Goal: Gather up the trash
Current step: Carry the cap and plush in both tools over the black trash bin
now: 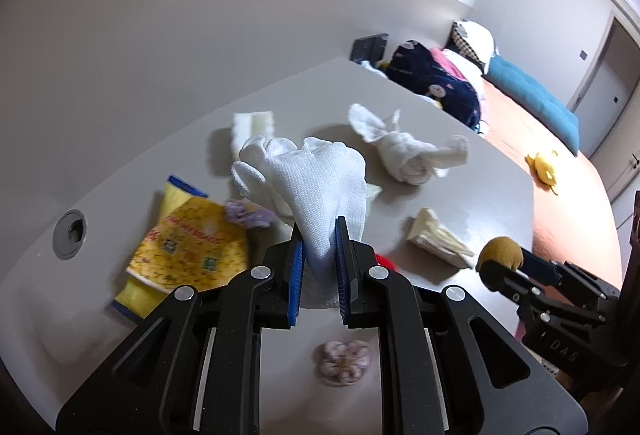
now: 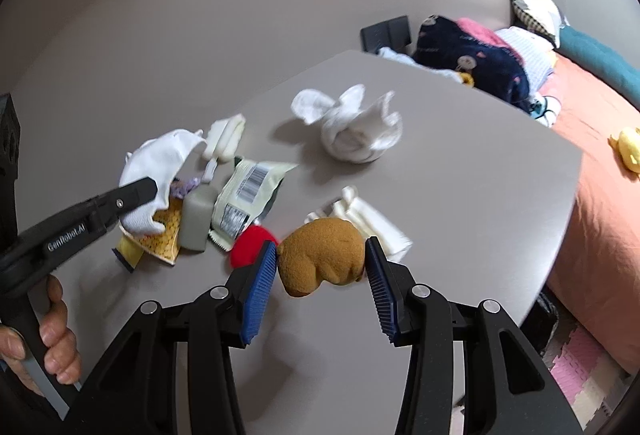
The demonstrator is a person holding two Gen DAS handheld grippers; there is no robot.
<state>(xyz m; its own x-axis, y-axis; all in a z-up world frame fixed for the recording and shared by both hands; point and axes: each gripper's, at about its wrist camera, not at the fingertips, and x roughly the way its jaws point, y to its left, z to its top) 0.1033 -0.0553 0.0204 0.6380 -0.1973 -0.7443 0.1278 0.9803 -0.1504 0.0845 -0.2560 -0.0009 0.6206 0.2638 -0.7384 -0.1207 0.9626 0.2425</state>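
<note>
1. White knitted cloth, a glove (image 1: pixel 320 191), is sitting pinched between the blue pads of the left gripper (image 1: pixel 319 255), whose jaws are standing narrow and clamping its lower end; the rest of it is fanning out above the pads, off the table (image 1: pixel 500 195).
2. The right gripper (image 2: pixel 322 269) is holding a brown plush lump (image 2: pixel 322 255) between its pads, the jaws standing at a middling width with both pads pressing the lump's sides.
3. In the left wrist view, that same lump is showing at about four o'clock from the glove, at the tip of the other tool.
4. A yellow snack packet (image 1: pixel 188 247) is lying on the table at about eight o'clock from the glove, with a small lilac scrap (image 1: pixel 250 215) just beside its upper right corner.
5. A crumpled white cloth (image 2: pixel 352 127) is lying at about twelve o'clock from the plush lump, well apart from it.
6. A pale green wrapper with a barcode (image 2: pixel 250 191) is lying at about ten o'clock from the lump, and a red object (image 2: pixel 250 245) is lying just left of it.
7. A folded cream paper (image 1: pixel 436 237) is resting on the table at about three o'clock from the glove.
8. A hand (image 2: pixel 48 339) is gripping the left tool's handle at the lower left of the right wrist view.
</note>
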